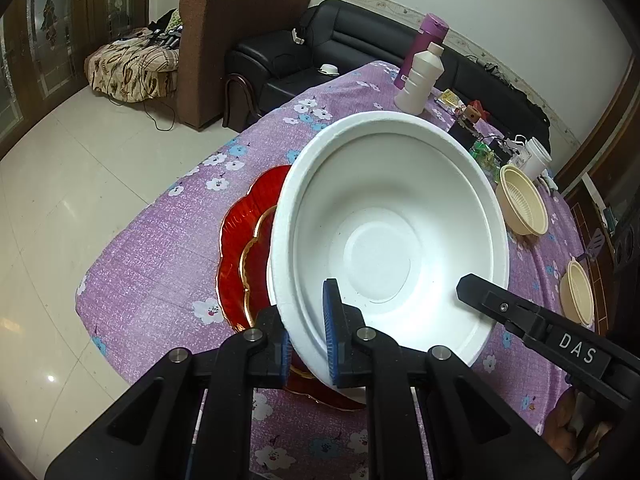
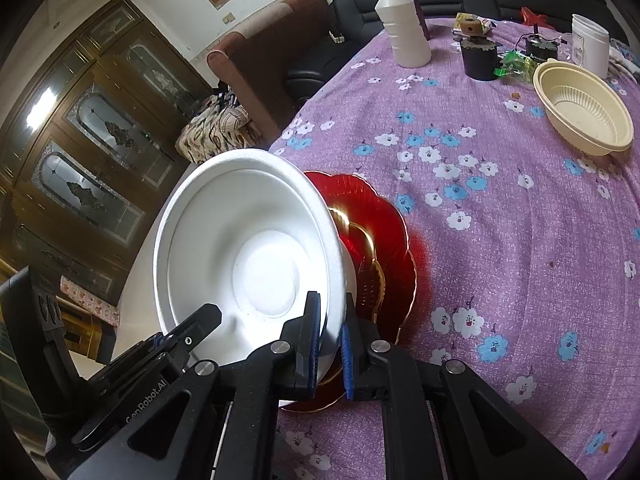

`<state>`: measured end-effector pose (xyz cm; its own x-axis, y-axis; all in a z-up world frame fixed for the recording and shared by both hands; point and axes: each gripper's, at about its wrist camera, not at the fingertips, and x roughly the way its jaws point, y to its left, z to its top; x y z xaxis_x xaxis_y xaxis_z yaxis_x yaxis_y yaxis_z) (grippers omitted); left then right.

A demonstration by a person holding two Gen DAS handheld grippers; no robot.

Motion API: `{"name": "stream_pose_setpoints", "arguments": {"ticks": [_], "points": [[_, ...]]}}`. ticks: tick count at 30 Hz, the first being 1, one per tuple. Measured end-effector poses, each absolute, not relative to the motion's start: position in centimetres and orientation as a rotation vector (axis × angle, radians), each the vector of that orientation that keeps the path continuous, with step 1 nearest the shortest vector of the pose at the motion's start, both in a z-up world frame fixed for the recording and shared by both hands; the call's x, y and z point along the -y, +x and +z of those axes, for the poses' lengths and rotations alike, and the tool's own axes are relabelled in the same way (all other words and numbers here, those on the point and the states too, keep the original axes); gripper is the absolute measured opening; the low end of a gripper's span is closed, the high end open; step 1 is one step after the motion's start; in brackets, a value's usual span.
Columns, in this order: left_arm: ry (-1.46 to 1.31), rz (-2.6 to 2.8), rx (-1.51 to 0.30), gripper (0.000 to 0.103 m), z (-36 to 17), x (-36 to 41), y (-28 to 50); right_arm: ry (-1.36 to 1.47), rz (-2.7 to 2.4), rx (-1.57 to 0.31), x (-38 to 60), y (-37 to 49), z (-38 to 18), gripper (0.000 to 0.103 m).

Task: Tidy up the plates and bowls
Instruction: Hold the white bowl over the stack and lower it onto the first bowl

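Note:
A white foam bowl (image 1: 384, 216) is held tilted above red plates with gold rims (image 1: 236, 256) stacked on the purple flowered tablecloth. My left gripper (image 1: 308, 340) is shut on the bowl's near rim. My right gripper (image 2: 330, 344) is shut on the opposite rim of the same bowl (image 2: 240, 248), and its fingers (image 1: 480, 292) show at the right in the left wrist view. The red plates (image 2: 380, 240) lie under and behind the bowl in the right wrist view. Two cream plastic bowls (image 1: 520, 204) (image 1: 576, 292) sit further right; one (image 2: 584, 116) shows in the right wrist view.
A white bottle (image 1: 420, 80), a purple flask (image 1: 424, 48), a white jar (image 2: 590, 46), a black cup (image 2: 480, 58) and small clutter stand at the table's far side. The table edge (image 1: 132, 240) drops to tiled floor at left. Sofas stand beyond.

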<state>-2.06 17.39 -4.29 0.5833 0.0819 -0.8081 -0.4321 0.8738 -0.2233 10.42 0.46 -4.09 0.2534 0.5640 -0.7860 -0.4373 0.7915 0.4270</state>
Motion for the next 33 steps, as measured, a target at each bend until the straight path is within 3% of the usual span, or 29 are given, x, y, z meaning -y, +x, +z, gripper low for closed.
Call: {"name": "stream_pose_setpoints", "arguments": {"ticks": [33], "points": [[-0.437,0.316,-0.944,0.012,-5.3,-18.1,-1.4,0.110,0.682,-1.179,-1.4,11.4,-5.6,0.009]]}}
